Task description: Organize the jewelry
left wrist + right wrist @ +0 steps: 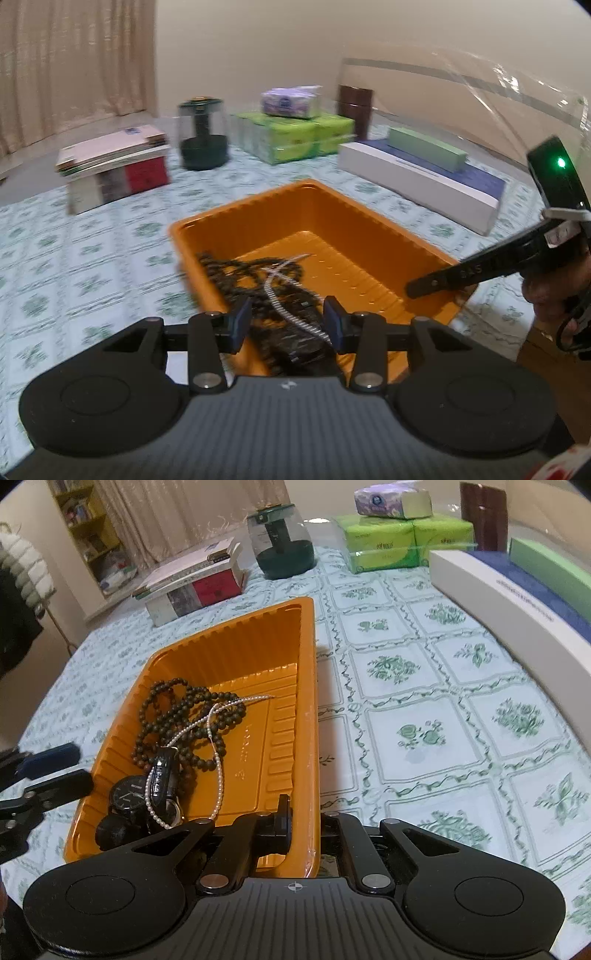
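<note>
With the orange tray (258, 657) wall clamped by the right claw (303, 821), the jewelry heap (280, 291) is seen directly ahead of and below the open, empty left claw (288, 325), nearer than the right.

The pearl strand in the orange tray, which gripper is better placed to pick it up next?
Probably left: the left gripper is open right above the pearl strand, while the right gripper is shut on the tray's wall.

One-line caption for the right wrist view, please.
Right gripper shut on the orange tray wall; dark beads, pearl strand and watch inside.
</note>
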The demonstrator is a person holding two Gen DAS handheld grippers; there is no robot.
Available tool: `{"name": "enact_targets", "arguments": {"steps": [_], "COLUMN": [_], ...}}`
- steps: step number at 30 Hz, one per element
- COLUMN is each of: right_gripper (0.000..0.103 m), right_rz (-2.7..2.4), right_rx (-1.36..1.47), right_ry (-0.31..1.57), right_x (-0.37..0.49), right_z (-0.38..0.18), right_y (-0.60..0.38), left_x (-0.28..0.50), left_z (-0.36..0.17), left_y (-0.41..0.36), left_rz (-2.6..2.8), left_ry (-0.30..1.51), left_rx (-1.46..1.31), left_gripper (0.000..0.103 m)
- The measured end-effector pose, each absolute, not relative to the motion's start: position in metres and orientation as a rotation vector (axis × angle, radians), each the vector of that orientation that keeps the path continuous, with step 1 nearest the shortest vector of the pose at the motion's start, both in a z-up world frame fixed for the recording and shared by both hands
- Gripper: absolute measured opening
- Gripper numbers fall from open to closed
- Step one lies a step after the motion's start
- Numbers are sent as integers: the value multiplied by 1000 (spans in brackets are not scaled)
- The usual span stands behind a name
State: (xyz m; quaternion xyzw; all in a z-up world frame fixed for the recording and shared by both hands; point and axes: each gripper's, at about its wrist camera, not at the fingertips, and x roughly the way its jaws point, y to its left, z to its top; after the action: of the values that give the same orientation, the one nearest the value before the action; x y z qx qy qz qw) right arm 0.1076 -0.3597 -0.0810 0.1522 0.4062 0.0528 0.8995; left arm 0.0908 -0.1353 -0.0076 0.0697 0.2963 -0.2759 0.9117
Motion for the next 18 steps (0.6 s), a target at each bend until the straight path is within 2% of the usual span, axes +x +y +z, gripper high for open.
{"name": "enact_targets", "arguments": {"steps": [11, 13, 14, 15, 18], "right_gripper": [6, 25, 55, 78, 79], "right_rz": [137, 130, 122, 119, 112], "right_rx": [340, 355, 361, 369, 401], "right_ry": [803, 783, 769, 754, 711], "right_x": [112, 110, 109, 107, 103], "right_z": [-92, -92, -92, -90, -85], "right_y": [-350, -351, -351, -352, -355], "left_x": [86, 84, 83, 81, 77], "left_z": [-8, -9, -10, -11, -13], "left_y": [-69, -62, -60, -57, -49], "left_rz": [-383, -358, -349, -339, -308], "left_ry": [629, 632, 634, 638, 643], "left_rx": [55, 52, 52, 50, 38], "left_gripper": [44, 46, 48, 50, 60]}}
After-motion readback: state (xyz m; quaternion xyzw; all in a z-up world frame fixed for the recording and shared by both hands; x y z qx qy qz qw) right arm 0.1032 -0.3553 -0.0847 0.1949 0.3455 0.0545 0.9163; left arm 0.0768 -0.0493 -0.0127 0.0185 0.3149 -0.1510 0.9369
